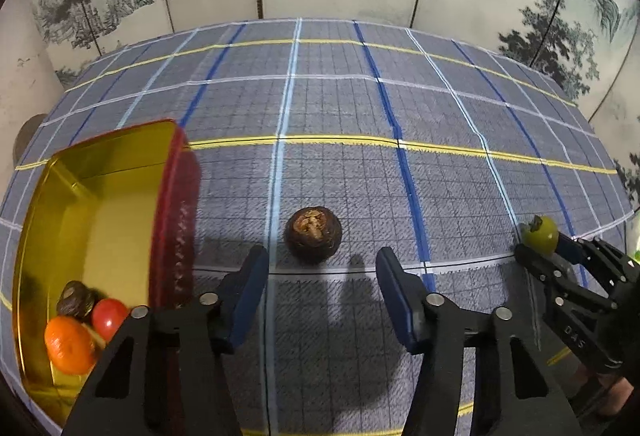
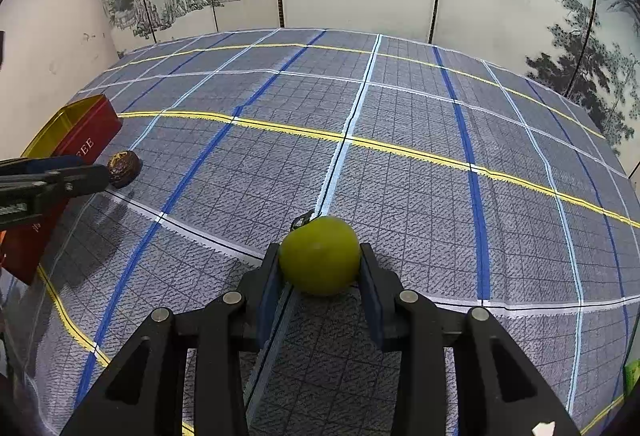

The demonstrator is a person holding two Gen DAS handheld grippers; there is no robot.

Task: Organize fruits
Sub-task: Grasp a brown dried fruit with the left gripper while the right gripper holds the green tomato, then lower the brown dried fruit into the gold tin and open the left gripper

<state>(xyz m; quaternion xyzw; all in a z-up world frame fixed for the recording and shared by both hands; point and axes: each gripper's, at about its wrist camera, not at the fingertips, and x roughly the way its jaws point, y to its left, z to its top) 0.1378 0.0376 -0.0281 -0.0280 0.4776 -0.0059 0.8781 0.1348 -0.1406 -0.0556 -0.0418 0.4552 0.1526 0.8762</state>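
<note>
Currently, my right tool (image 2: 320, 260) pinching a green fruit (image 2: 319, 254) above the checked worktop (image 2: 400, 164), my left tool (image 1: 322, 272) spread and empty, brown fruit (image 1: 313, 238) lying just ahead of it, gold tin (image 1: 100, 196) alongside holding three fruits.

We see our left gripper (image 1: 322, 276) as black angular linkage arms with triangular cut-outs, silver round pins at the joints and blue pads on its fingers (image 1: 250, 288). Our right gripper (image 2: 320, 264) is built the same; from the left wrist, at four o'clock, its black arm bears white lettering "D45" and small silver screws.
</note>
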